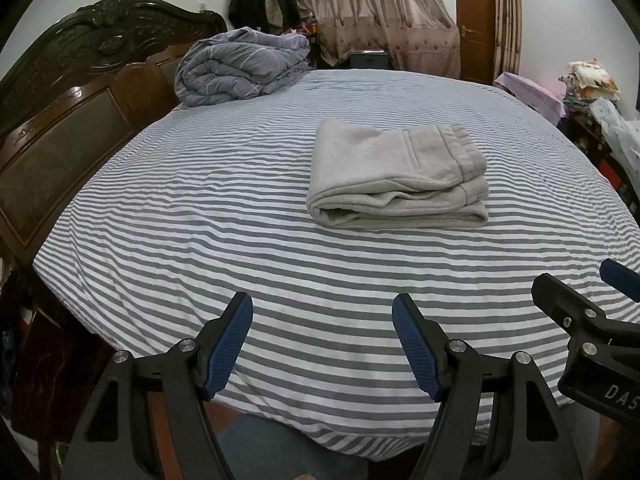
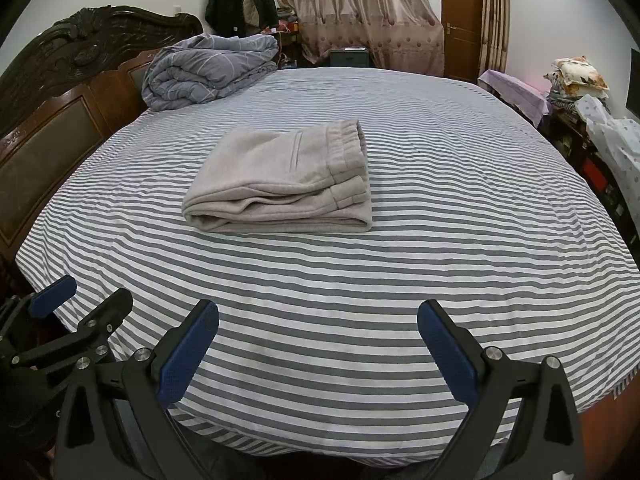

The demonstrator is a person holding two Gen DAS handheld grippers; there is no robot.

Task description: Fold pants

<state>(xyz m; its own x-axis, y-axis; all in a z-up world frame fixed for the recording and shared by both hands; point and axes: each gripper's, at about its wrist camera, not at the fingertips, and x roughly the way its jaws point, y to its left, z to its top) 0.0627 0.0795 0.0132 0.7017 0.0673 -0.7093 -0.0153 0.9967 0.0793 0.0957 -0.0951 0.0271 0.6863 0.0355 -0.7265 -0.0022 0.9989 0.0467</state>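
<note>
Light grey pants (image 1: 396, 174) (image 2: 282, 178) lie folded into a thick rectangle in the middle of the striped bed (image 1: 200, 220) (image 2: 460, 220), waistband to the right. My left gripper (image 1: 322, 312) hovers over the bed's near edge, well short of the pants, open with nothing between its blue pads. In the right wrist view my right gripper (image 2: 318, 318) is also open and empty above the near edge. Each gripper shows at the other view's side.
A rolled grey-blue duvet (image 1: 244, 64) (image 2: 208, 70) lies at the far left by the dark wooden headboard (image 1: 72, 92). Curtains, hanging coats and a brown door (image 1: 478, 20) stand behind the bed. Cluttered shelves with pillows (image 2: 580, 76) line the right side.
</note>
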